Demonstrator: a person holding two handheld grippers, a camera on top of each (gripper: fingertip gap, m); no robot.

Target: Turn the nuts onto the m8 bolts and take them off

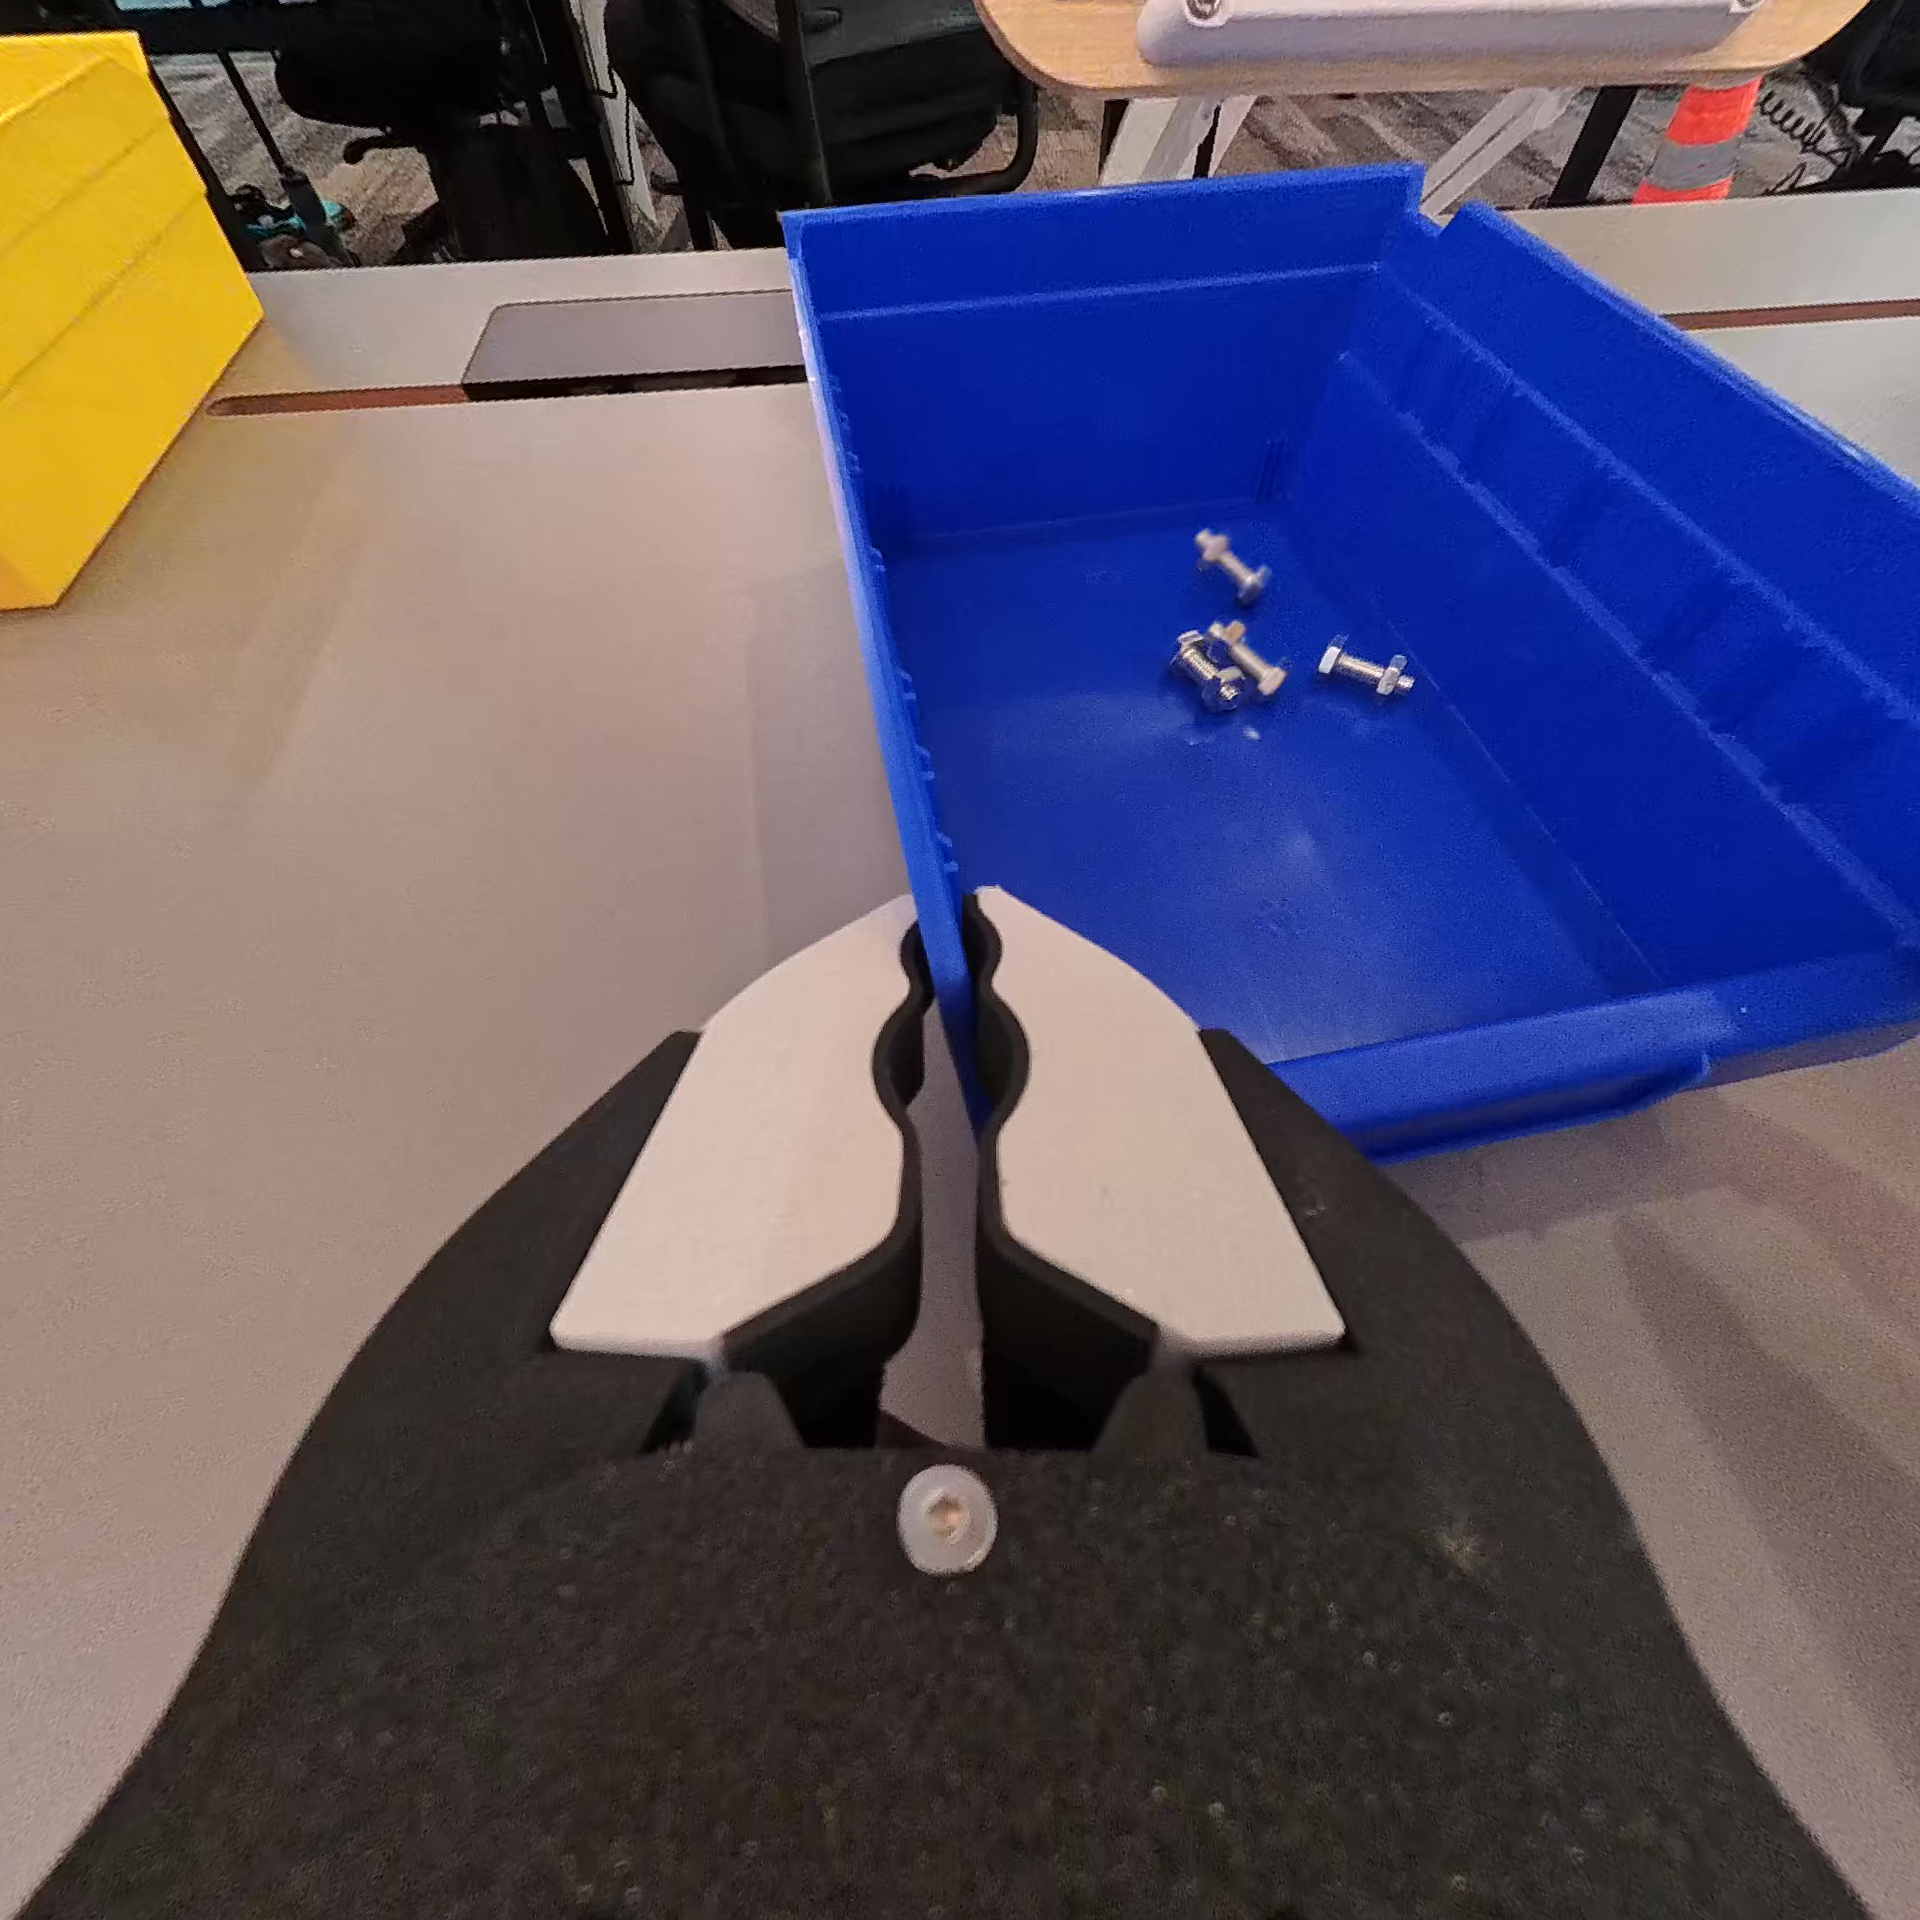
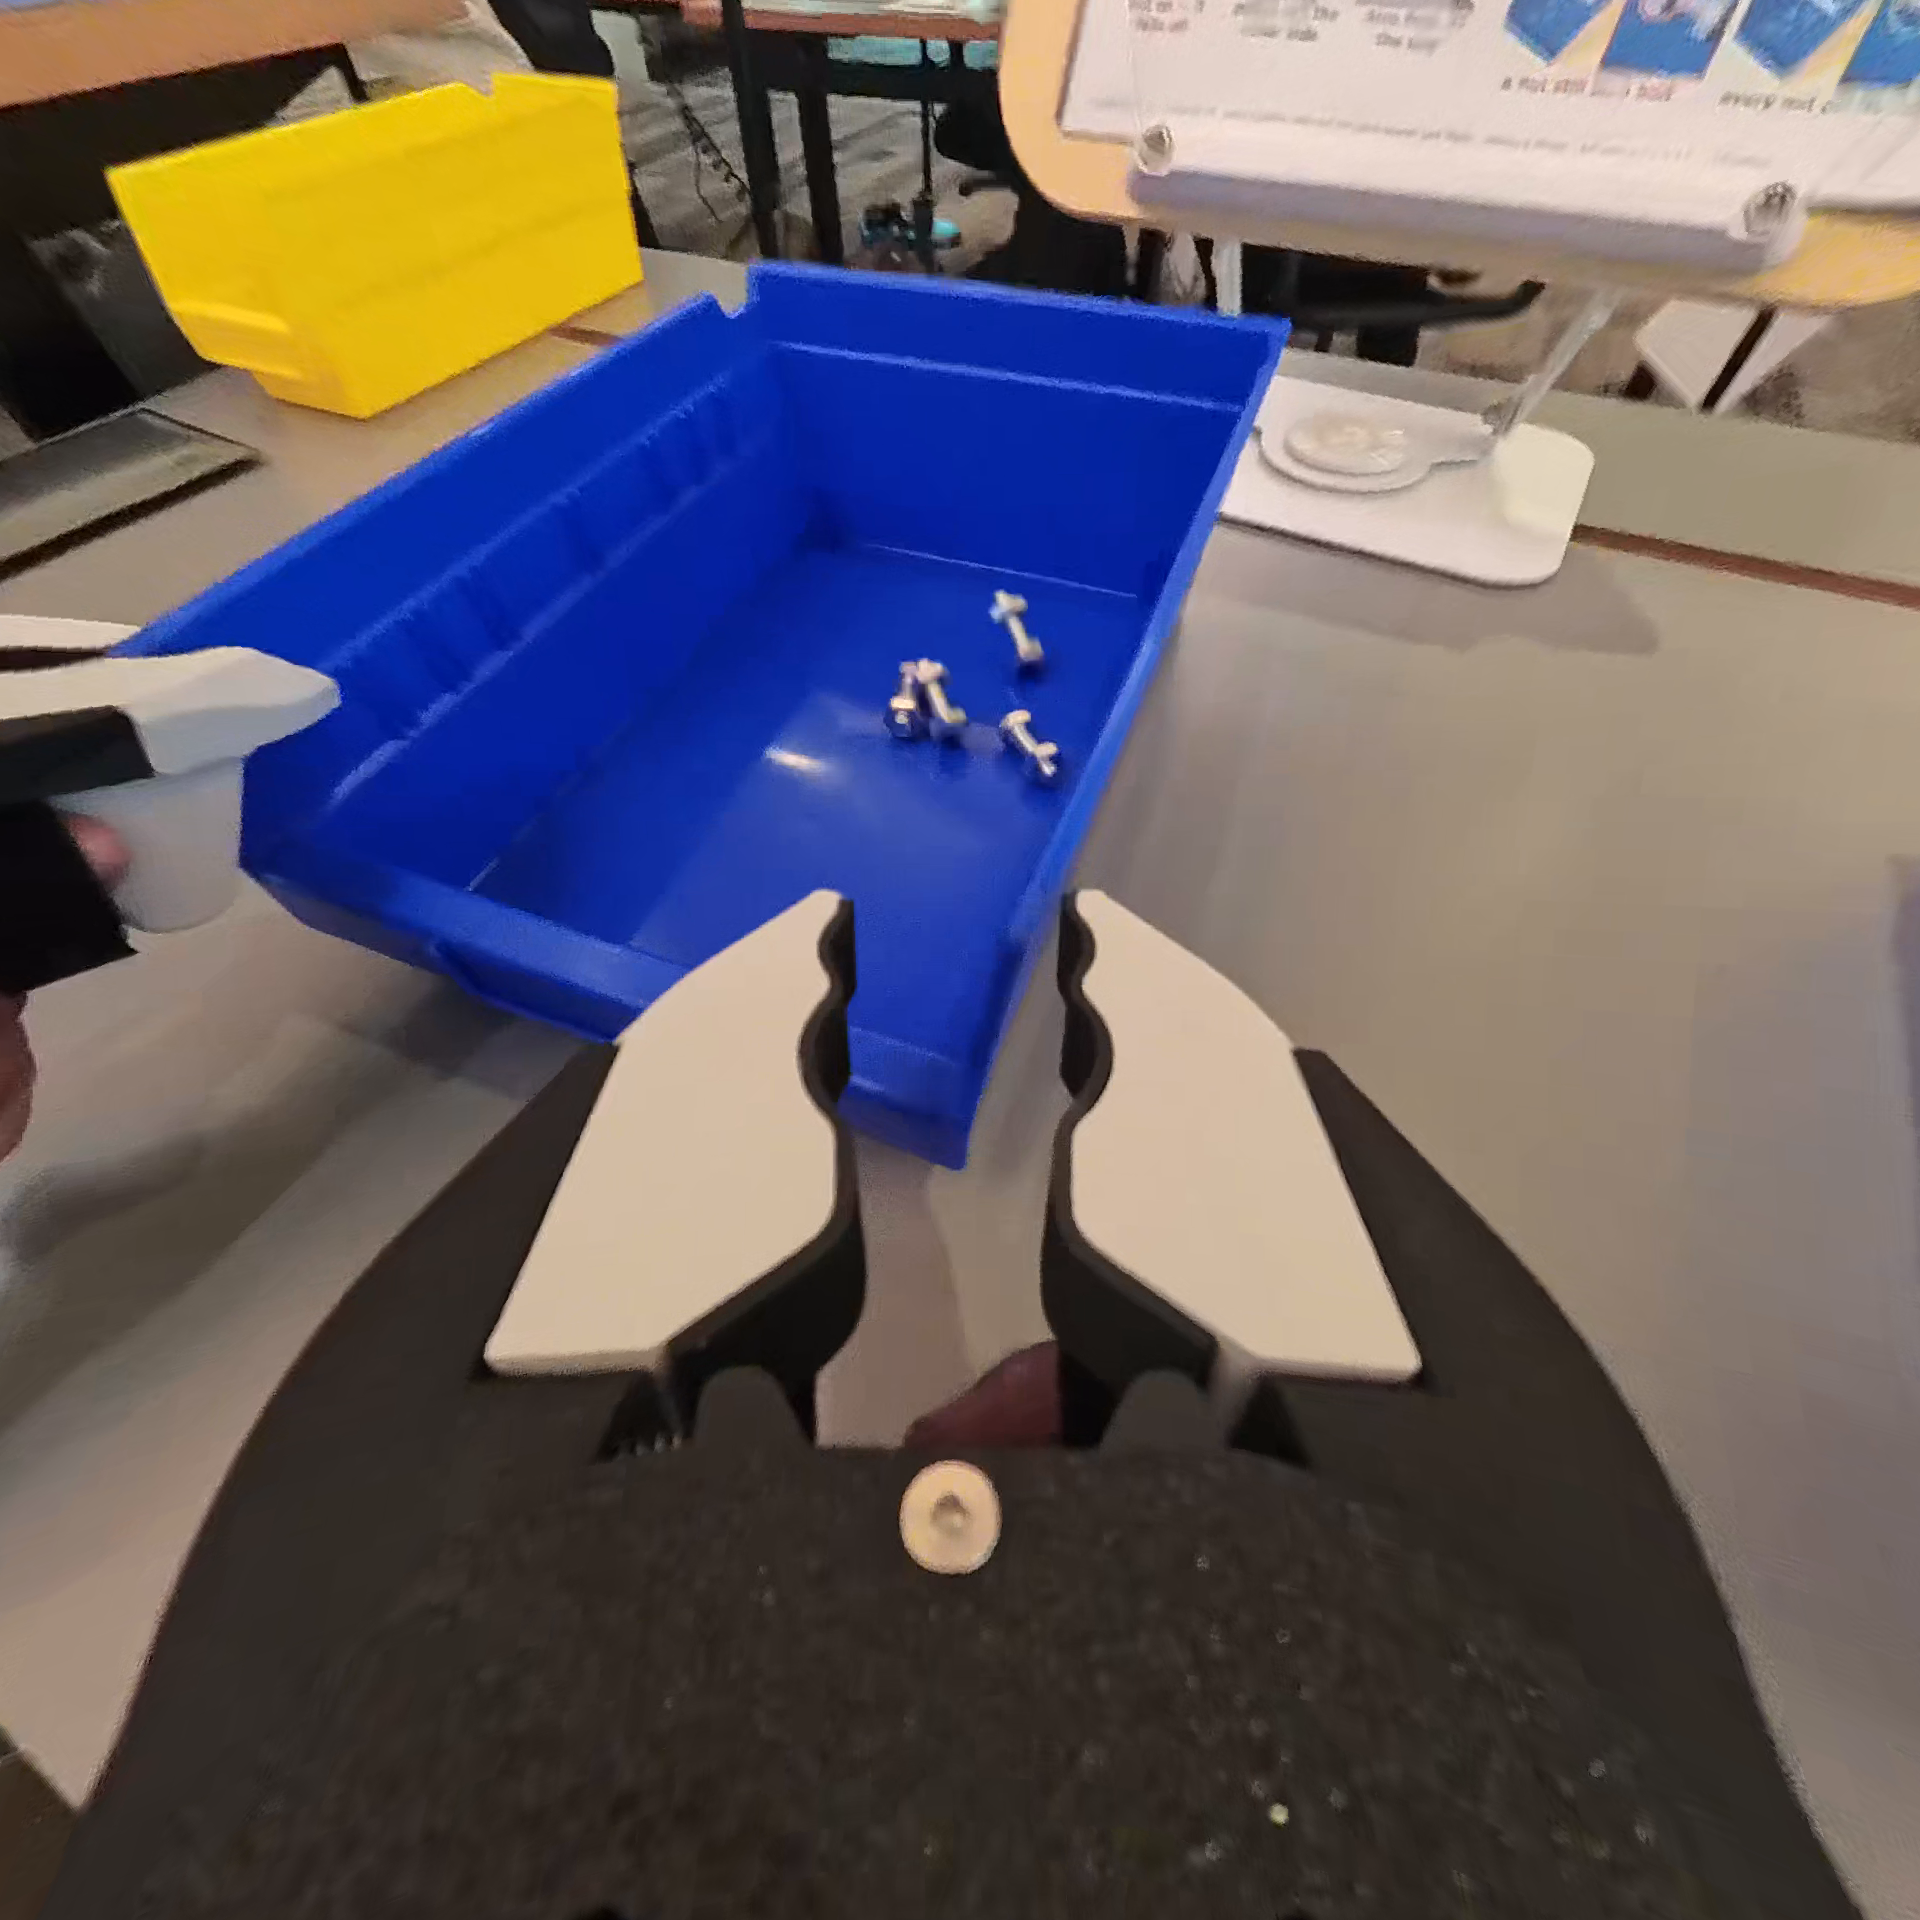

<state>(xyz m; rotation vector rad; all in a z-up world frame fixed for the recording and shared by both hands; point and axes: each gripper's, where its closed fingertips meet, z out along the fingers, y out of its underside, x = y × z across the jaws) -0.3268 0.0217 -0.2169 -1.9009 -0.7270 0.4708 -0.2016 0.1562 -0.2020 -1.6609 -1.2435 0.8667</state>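
A blue bin (image 1: 1621, 582) stands on the grey table and holds several silver M8 bolts with nuts on them (image 1: 1363, 665), lying loose towards its far end. My left gripper (image 1: 951, 914) is shut on the bin's left wall near the front corner. In the right wrist view, the bin (image 2: 499, 665) lies ahead with the bolts (image 2: 1016, 629) inside, and the left gripper (image 2: 208, 707) shows at its left edge. My right gripper (image 2: 956, 914) is open and empty, its fingers standing on either side of the bin's near right corner without touching it.
A yellow bin (image 1: 94, 312) sits at the far left of the table (image 2: 1455, 831) and also shows in the right wrist view (image 2: 395, 239). A white stand with an instruction sheet (image 2: 1455, 208) is behind the blue bin on the right. An orange cone (image 1: 1694, 135) stands beyond the table. Spacing between my two grippers at the tips: around 20 cm.
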